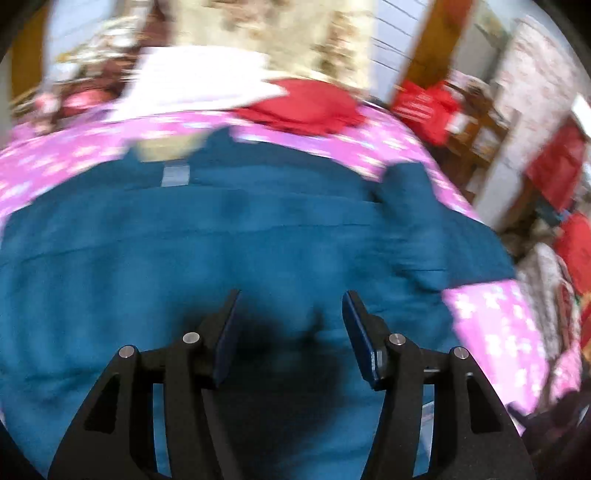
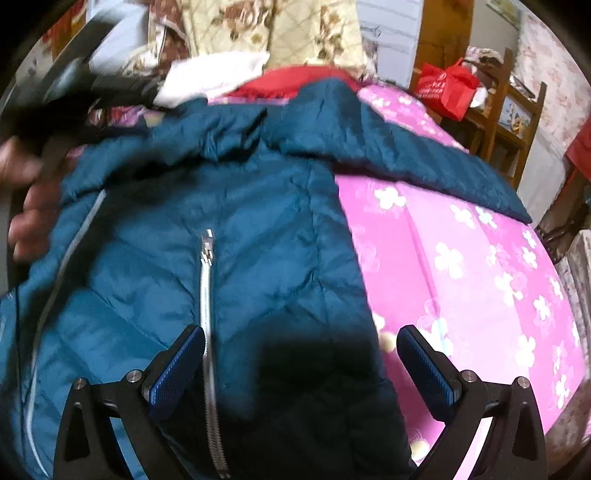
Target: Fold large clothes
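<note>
A large teal quilted jacket [image 1: 240, 236] lies spread on a pink flowered bedsheet [image 1: 66, 151]. In the right wrist view the jacket [image 2: 258, 229] shows a silver pocket zipper [image 2: 207, 295] and one sleeve [image 2: 424, 158] stretched to the right over the sheet [image 2: 480, 266]. My left gripper [image 1: 291, 299] is open and empty just above the jacket's body. My right gripper [image 2: 301, 332] is open and empty over the jacket's right edge. The left gripper and the hand holding it [image 2: 33, 173] show blurred at the left of the right wrist view.
A red garment [image 1: 303, 103] and a white cloth [image 1: 199, 81] lie at the far end of the bed, with a floral quilt [image 2: 266, 33] behind. A wooden chair with a red bag [image 2: 450, 88] stands right of the bed.
</note>
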A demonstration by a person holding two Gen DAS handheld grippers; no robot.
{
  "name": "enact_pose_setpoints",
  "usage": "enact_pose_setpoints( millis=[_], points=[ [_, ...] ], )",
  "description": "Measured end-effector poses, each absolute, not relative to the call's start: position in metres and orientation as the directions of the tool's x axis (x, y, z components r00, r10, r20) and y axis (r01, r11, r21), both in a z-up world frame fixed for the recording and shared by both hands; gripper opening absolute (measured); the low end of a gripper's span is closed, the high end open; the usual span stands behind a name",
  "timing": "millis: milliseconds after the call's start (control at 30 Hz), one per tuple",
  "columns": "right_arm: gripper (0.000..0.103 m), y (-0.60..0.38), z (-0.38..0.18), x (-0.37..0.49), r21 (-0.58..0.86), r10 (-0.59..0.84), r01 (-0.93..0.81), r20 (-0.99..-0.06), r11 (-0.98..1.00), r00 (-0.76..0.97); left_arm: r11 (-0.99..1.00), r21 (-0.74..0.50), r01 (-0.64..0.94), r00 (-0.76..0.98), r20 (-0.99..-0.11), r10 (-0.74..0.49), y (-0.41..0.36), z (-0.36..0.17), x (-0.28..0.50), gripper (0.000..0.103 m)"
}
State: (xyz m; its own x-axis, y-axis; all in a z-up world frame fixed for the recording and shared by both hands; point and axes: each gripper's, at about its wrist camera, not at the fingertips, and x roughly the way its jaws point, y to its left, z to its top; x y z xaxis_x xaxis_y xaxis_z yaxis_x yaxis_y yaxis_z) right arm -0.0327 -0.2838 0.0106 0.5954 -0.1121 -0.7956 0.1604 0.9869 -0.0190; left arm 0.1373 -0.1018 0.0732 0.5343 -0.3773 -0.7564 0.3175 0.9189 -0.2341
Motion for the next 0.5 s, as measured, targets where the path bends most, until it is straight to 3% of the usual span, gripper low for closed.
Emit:
enact_pose_setpoints(
  millis=[167,267,367,500],
  points=[
    [0.103,-0.274,0.036,-0.015,-0.007,-0.079,0.107,-0.724,0.994,0.686,0.989,-0.148,-0.008,0.613,-0.782,-0.112,0.022,0.069,0.128,0.055],
    [0.103,-0.263,0.059,0.028,0.026,-0.060,0.108,-0.693,0.994,0.718,0.970,-0.154,-0.188,0.651,-0.759,0.005,0.077,0.066,0.126,0.065],
    [0.103,-0.233,0.077,0.100,0.088,0.031,0.041,-0.690,0.995,0.723,0.935,-0.198,-0.294,0.673,-0.738,0.056,0.111,0.056,0.127,0.067],
    [0.103,-0.193,0.064,0.173,0.138,0.143,-0.068,-0.667,0.988,0.731,0.929,-0.207,-0.306,0.640,-0.767,0.040,0.126,0.041,0.142,0.067]
  ],
)
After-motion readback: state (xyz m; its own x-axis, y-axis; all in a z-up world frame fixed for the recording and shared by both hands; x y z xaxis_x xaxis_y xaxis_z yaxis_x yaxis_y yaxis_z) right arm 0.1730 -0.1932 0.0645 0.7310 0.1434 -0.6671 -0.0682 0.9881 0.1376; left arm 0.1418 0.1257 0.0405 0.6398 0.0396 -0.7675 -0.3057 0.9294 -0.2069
